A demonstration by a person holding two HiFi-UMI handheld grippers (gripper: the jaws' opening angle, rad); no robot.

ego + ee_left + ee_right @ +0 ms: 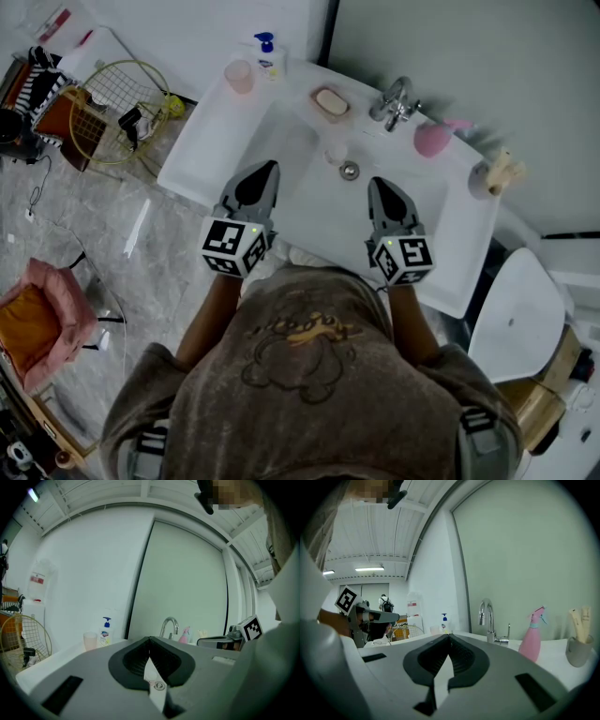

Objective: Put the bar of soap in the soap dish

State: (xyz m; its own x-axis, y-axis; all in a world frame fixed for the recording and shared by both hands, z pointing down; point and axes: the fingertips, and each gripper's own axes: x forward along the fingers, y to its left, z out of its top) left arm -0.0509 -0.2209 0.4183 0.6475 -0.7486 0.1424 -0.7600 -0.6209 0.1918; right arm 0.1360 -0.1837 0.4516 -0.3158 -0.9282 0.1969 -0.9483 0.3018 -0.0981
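A beige bar of soap (330, 100) lies in a white soap dish (319, 112) on the back rim of the white sink (211, 150), just left of the chrome faucet (397, 101). My left gripper (266, 171) hangs over the front left of the basin, its jaws shut and empty. My right gripper (380, 186) hovers over the front right of the basin, also shut with nothing in it. Both point toward the back wall. Neither gripper view shows the soap; the left gripper (150, 642) and the right gripper (450, 637) each show their jaws meeting at the tip.
A pink spray bottle (433, 138) and a cup of brushes (497, 172) stand right of the faucet. A pink cup (239, 75) and a pump bottle (267, 54) sit at the back left. The drain (349, 171) lies mid-basin. A wire basket (117, 108) and a white stool (520, 305) flank the sink.
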